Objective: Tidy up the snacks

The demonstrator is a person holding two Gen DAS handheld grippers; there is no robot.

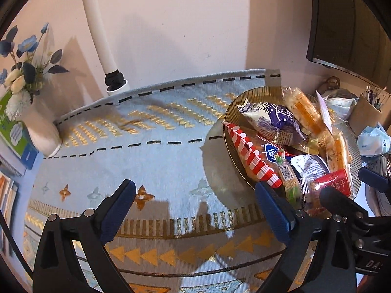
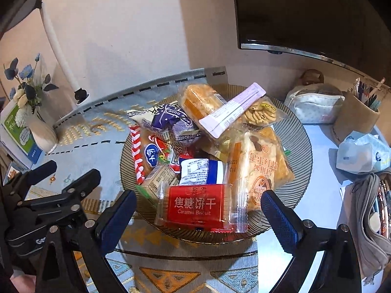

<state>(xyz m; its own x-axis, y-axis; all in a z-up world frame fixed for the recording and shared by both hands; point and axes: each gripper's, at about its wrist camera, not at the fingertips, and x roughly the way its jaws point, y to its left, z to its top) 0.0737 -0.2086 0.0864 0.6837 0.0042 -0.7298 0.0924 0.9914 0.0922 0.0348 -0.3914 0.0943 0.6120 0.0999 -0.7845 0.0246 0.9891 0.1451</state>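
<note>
Snacks (image 2: 195,151) fill one plate (image 2: 303,146) near the table's back edge. Right gripper (image 2: 199,210) tilts down over the caramel biscuit (image 2: 195,205), fingers open; left gripper (image 1: 195,210) beside it, also open, over cloth (image 1: 151,161).

Two downward wrist views, shared plate (image 1: 232,112)

plate (image 2: 303,146) on bench (image 2: 317,195) | snack packets (image 2: 195,202) heaped in plate | vase (image 2: 41,129) far left | pen cup (image 2: 354,119) right
</note>
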